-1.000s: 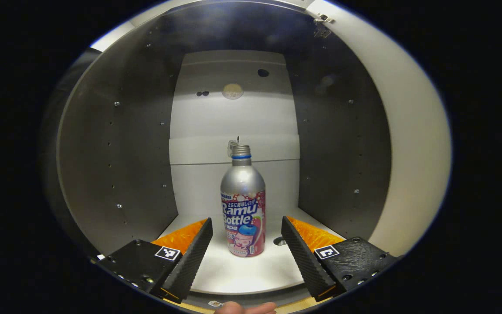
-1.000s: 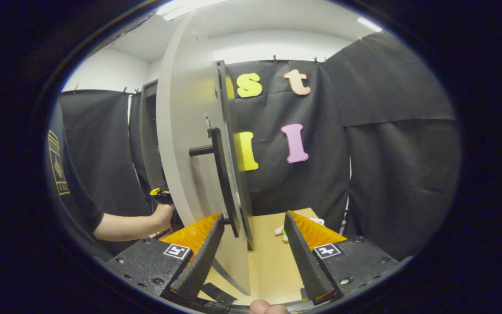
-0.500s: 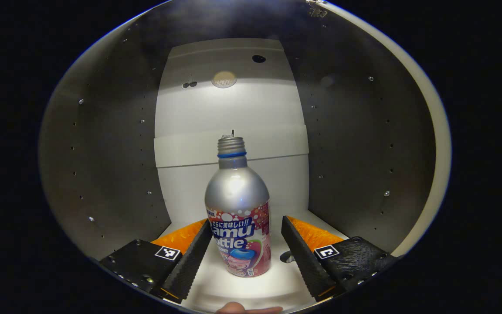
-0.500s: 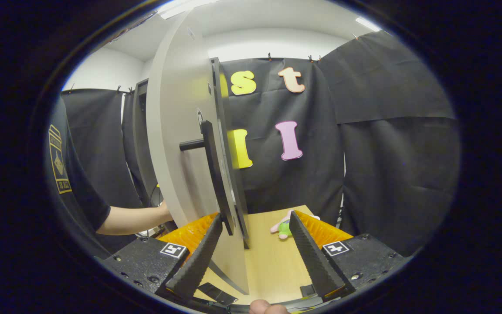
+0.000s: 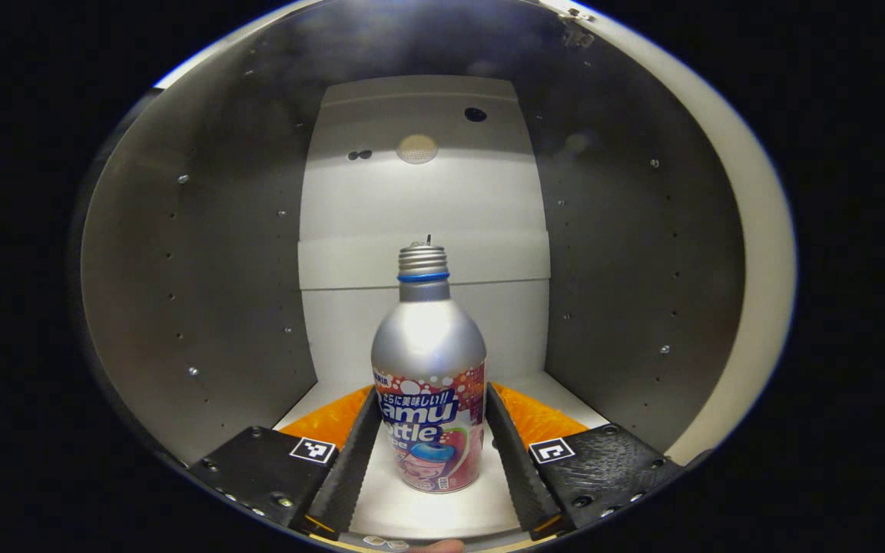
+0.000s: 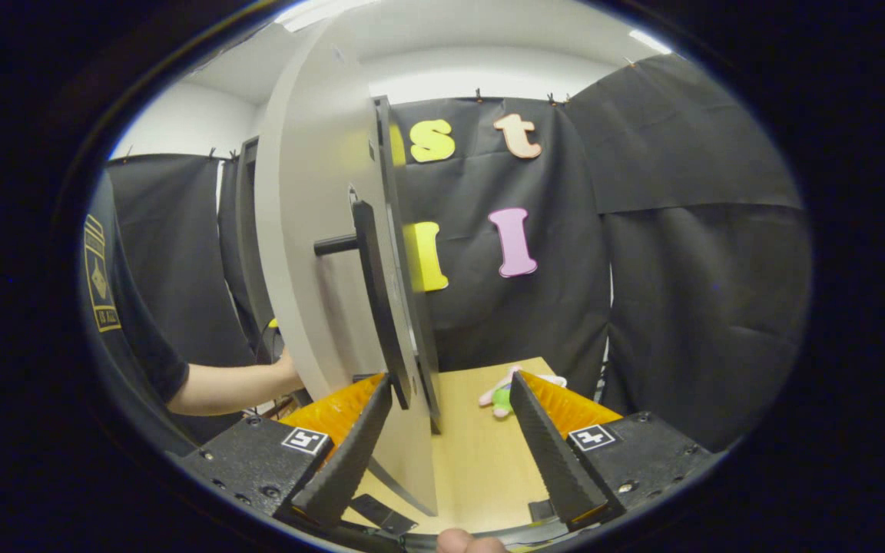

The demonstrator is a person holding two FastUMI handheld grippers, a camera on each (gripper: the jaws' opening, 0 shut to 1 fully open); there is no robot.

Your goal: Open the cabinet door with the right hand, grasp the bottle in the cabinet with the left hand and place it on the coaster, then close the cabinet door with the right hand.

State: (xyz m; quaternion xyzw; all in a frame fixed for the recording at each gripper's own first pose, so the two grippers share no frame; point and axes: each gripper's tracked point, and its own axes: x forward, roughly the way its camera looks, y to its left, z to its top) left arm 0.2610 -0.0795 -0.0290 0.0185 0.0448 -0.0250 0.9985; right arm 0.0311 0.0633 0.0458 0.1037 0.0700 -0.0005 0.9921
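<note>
Silver aluminium catches the light: the bottle (image 5: 429,384) stands upright on the white cabinet floor (image 5: 412,511), dead centre in my left gripper view, with the grey side wall (image 5: 197,292) at 9 o'clock and its twin at 3 o'clock. My left hand-held gripper (image 5: 429,453) brackets the bottle's lower label, fingers narrowed to just about its width; they look to be touching both sides, but I cannot tell whether they truly press yet. In the right gripper view, a sleeve (image 6: 116,307) and forearm reach in at 9 o'clock behind the open cabinet door (image 6: 319,253), whose black handle (image 6: 369,299) ends just above my right hand-held gripper (image 6: 446,438), which is spread wide and holds nothing. At 1 o'clock of it a small soft toy (image 6: 500,392) lies on the wooden counter (image 6: 481,468). My worry: the smooth, rounded metal could slip or tip if I lift on a low, loose grip, and the door, unheld, might swing back onto my left arm.
</note>
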